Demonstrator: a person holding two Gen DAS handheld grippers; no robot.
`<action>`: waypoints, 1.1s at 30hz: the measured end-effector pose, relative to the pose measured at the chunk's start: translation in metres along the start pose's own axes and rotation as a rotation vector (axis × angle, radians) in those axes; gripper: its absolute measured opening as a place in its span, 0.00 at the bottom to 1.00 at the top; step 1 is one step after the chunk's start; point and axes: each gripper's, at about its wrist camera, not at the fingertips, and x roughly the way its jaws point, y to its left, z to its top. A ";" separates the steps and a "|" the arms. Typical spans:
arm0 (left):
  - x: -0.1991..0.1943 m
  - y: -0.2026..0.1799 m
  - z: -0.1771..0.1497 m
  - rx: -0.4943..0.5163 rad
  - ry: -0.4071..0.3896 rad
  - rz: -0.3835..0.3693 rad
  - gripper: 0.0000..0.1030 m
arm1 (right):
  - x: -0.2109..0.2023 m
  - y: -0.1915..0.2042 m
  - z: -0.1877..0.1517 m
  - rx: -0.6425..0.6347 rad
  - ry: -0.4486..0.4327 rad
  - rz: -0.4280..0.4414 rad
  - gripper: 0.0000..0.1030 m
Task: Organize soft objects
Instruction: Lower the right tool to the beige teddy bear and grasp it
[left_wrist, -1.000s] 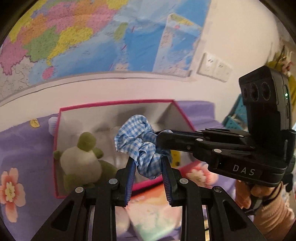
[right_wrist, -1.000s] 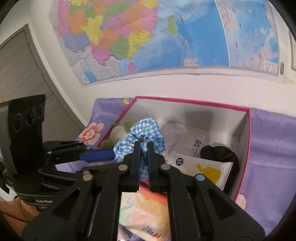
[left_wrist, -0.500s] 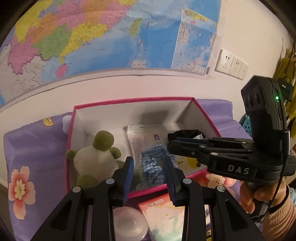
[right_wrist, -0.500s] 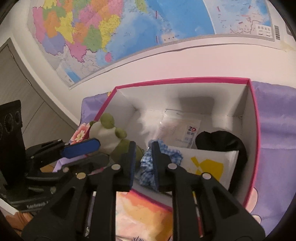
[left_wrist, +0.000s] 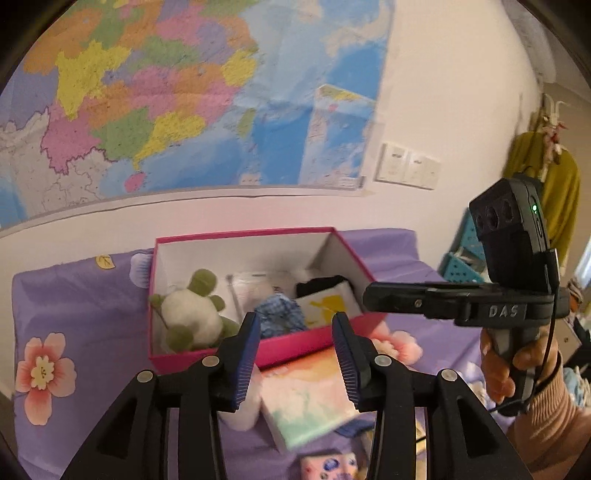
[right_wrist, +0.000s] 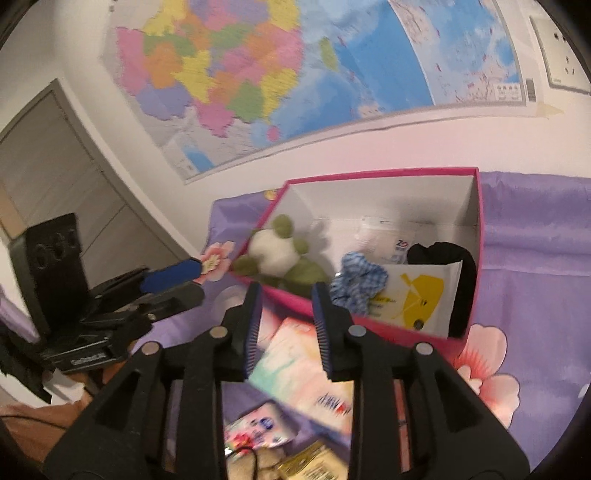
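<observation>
Gingham scrunchie in blue and white lies crumpled inside the pink-walled box, near the front wall, between the green-and-white plush toy on one side and a white packet with a yellow print on the other; a black fabric item sits tucked against the box's far end wall and a clear plastic packet lies toward the back. Both tools hang above the purple floral cloth in front of the box. The left gripper has its jaws spread apart with nothing between them, and the right gripper is likewise parted and empty, so the scrunchie rests on its own weight, free of any grip. The box seems to serve as the collecting bin, which would explain why the soft pieces are gathered there side by side. Outside it, just beside the front wall, lie a pastel pack, apparently tissues, a smaller printed packet and a pale round object partly hidden behind the left tool. These look like the remaining pieces to sort, and the pastel pack, lying nearest beneath both tools, appears the likeliest next pick.
</observation>
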 end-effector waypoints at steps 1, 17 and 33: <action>-0.004 -0.004 -0.003 0.009 -0.003 -0.009 0.41 | -0.007 0.005 -0.003 -0.006 -0.006 0.008 0.30; -0.010 -0.029 -0.056 0.020 0.086 -0.114 0.42 | -0.066 0.020 -0.059 0.028 -0.028 -0.001 0.34; 0.000 -0.047 -0.120 0.035 0.260 -0.217 0.42 | -0.071 -0.006 -0.145 0.179 0.102 -0.052 0.51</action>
